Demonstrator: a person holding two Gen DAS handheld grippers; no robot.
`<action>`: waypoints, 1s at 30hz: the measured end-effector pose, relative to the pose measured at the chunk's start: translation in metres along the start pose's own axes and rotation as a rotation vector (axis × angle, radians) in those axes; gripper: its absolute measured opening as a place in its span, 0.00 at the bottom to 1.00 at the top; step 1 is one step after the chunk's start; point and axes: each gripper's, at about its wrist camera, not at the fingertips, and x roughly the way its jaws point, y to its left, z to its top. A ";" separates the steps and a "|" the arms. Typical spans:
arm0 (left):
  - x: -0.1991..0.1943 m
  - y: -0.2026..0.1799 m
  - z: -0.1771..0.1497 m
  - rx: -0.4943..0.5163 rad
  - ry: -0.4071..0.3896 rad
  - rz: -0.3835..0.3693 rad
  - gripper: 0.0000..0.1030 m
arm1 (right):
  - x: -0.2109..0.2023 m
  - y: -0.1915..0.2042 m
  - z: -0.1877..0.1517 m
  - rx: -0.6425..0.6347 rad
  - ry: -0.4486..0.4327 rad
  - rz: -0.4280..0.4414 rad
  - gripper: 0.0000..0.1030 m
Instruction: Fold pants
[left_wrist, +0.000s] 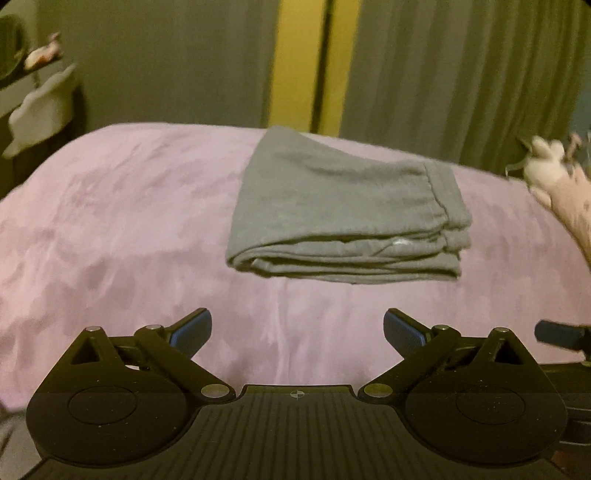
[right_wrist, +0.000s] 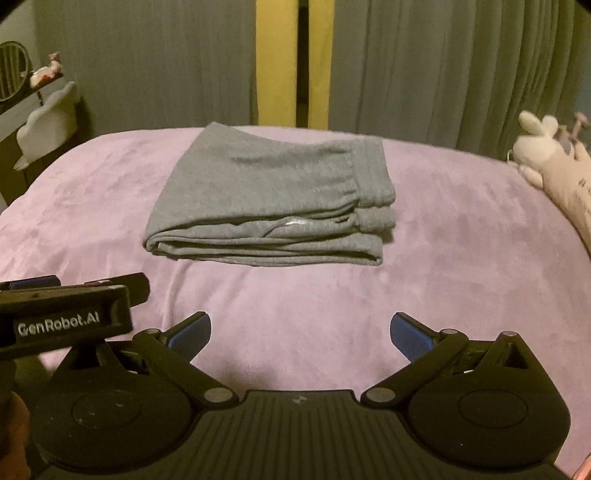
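Note:
Grey pants (left_wrist: 343, 210) lie folded into a compact stack on the pink bedspread (left_wrist: 110, 229), waistband to the right, layered edges facing me. In the right wrist view the same pants (right_wrist: 269, 203) sit centre frame. My left gripper (left_wrist: 297, 330) hangs open above bare bedspread, well short of the pants, nothing between its blue pads. My right gripper (right_wrist: 301, 334) is likewise open and empty, short of the stack. The left gripper's black body (right_wrist: 70, 314) shows at the left of the right wrist view; a tip of the right gripper (left_wrist: 561, 334) shows at the right of the left wrist view.
A pale plush toy (right_wrist: 554, 170) lies at the bed's right edge. Grey curtains (right_wrist: 443, 66) with a yellow gap hang behind the bed. A white cloud-shaped object (right_wrist: 48, 125) and a shelf with small items stand at the left.

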 end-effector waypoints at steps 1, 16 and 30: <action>0.004 -0.002 0.002 0.026 0.010 0.000 0.99 | 0.005 0.001 0.000 -0.001 0.007 -0.020 1.00; 0.068 -0.005 0.026 0.074 0.051 -0.009 0.99 | 0.076 -0.011 0.020 0.046 0.098 -0.076 1.00; 0.088 0.015 0.035 0.028 0.078 0.054 0.99 | 0.093 -0.014 0.032 0.063 0.116 -0.023 1.00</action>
